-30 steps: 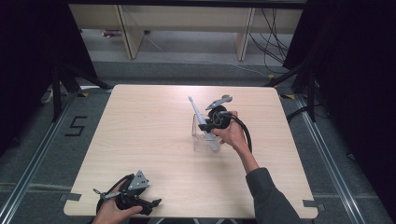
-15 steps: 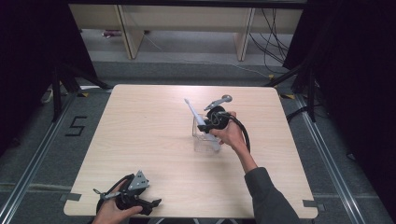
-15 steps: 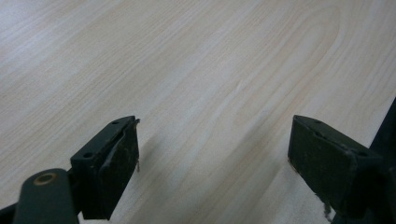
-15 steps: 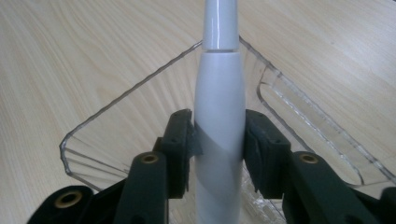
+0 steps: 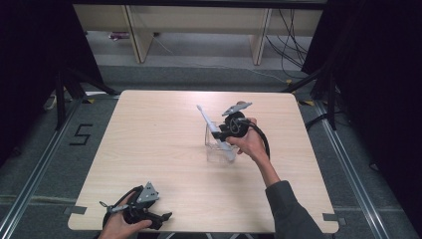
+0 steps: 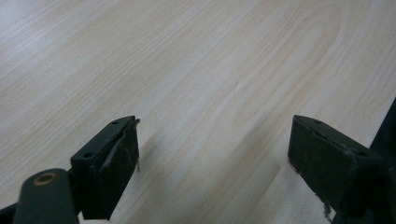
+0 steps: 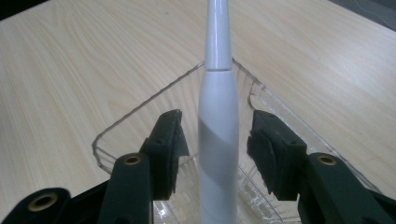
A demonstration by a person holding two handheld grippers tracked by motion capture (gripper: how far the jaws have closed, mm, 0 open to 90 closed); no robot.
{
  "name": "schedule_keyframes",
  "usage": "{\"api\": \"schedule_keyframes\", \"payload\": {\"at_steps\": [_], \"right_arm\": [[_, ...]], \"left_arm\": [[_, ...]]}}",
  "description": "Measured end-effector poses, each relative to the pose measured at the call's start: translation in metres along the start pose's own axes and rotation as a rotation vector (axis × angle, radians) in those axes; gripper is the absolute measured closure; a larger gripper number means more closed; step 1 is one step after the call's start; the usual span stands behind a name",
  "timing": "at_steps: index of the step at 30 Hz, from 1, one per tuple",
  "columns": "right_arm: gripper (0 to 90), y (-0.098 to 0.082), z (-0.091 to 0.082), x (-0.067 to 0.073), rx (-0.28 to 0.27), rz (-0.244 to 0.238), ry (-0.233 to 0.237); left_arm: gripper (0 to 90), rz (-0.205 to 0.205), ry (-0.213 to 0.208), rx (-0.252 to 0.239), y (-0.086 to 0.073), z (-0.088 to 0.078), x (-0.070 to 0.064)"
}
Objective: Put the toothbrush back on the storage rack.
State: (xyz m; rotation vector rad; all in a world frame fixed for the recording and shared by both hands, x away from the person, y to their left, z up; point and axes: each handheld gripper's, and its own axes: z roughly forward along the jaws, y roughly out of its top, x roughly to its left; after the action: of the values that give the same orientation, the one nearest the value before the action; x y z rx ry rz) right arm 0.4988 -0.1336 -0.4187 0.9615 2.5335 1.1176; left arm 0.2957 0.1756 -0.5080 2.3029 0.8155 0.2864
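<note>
A white toothbrush (image 5: 206,119) leans in a clear plastic container (image 5: 219,149) at the middle of the table, its head up and to the left. My right gripper (image 5: 219,133) reaches into the container from the right. In the right gripper view the toothbrush handle (image 7: 218,116) stands between the jaws of my right gripper (image 7: 218,154), with a gap on each side. These jaws have just been opening and stand open. My left gripper (image 5: 166,216) rests at the table's near left edge. It is open (image 6: 212,163) over bare wood.
The light wooden table (image 5: 149,139) has free room all around the container. The container's clear rim (image 7: 140,112) sits close around the right jaws. Beyond the table lie grey floor, black frame legs and cables.
The toothbrush's top has tipped slightly further to the left. The right hand has barely shifted, and the left hand has kept still.
</note>
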Motion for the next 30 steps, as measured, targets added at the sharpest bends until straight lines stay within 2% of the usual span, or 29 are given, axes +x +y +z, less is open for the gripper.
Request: {"api": "schedule_keyframes", "payload": {"at_steps": [4, 5, 6, 7, 8, 9, 11, 12, 15, 16, 18, 20, 23, 24, 25, 26, 27, 29, 30], "right_arm": [[51.1, 0.000, -0.008, 0.000, -0.045, 0.018, 0.001], [50.7, 0.000, -0.012, 0.001, -0.023, 0.035, 0.006], [50.1, 0.000, -0.013, 0.000, -0.050, 0.010, 0.001], [49.9, 0.000, -0.015, 0.001, -0.040, 0.014, 0.015], [49.6, 0.000, -0.017, 0.000, -0.045, -0.005, 0.016], [48.9, -0.001, -0.017, 0.003, -0.059, 0.014, 0.007], [48.3, -0.001, -0.019, 0.004, -0.064, 0.016, 0.011], [47.3, -0.001, -0.021, 0.005, -0.057, 0.012, 0.014], [45.2, -0.002, -0.026, 0.008, -0.072, 0.015, 0.021], [43.1, -0.003, -0.029, 0.009, -0.071, 0.001, 0.032], [42.0, -0.004, -0.031, 0.008, -0.075, -0.015, 0.037], [40.3, -0.006, -0.034, 0.011, -0.071, 0.019, 0.017], [39.3, -0.008, -0.037, 0.011, -0.078, 0.009, 0.013], [38.7, -0.010, -0.037, 0.011, -0.084, 0.019, 0.029], [37.7, -0.011, -0.040, 0.012, -0.094, 0.008, 0.005], [37.5, -0.014, -0.041, 0.014, -0.095, 0.011, 0.025], [37.5, -0.014, -0.043, 0.016, -0.091, 0.028, 0.015], [37.5, -0.017, -0.044, 0.018, -0.101, 0.028, 0.026], [37.5, -0.017, -0.046, 0.016, -0.115, -0.023, 0.006]], "left_arm": [[15.7, -0.003, 0.002, -0.001, 0.000, 0.000, 0.000], [15.7, -0.003, 0.002, 0.000, 0.000, 0.000, 0.000], [15.8, -0.002, 0.002, 0.000, 0.000, 0.000, 0.000], [15.7, -0.002, 0.001, 0.000, 0.000, 0.000, 0.000], [15.7, -0.002, 0.001, 0.000, 0.000, 0.000, 0.000], [15.7, -0.003, 0.002, 0.000, 0.000, 0.000, 0.000], [15.7, -0.004, 0.003, -0.001, 0.000, 0.000, 0.000], [15.7, -0.017, 0.003, -0.002, 0.000, 0.001, 0.000], [15.8, -0.015, 0.002, -0.001, 0.000, 0.000, 0.000], [15.7, -0.004, 0.003, -0.001, 0.000, 0.000, 0.000], [15.7, -0.012, 0.004, 0.001, 0.000, 0.000, 0.000], [15.8, -0.017, 0.004, -0.002, 0.000, 0.001, 0.000], [15.8, -0.017, 0.004, -0.001, 0.000, 0.001, 0.000], [15.8, -0.017, 0.005, -0.002, 0.000, 0.001, 0.000], [15.8, -0.017, 0.005, -0.002, 0.000, 0.001, 0.000], [15.8, -0.017, 0.005, -0.002, 0.000, 0.001, 0.000], [15.8, -0.002, 0.005, -0.001, 0.000, 0.000, 0.000], [15.8, 0.005, 0.004, 0.005, 0.000, 0.000, 0.001], [15.8, -0.006, 0.005, -0.002, 0.000, 0.000, 0.000]]}}
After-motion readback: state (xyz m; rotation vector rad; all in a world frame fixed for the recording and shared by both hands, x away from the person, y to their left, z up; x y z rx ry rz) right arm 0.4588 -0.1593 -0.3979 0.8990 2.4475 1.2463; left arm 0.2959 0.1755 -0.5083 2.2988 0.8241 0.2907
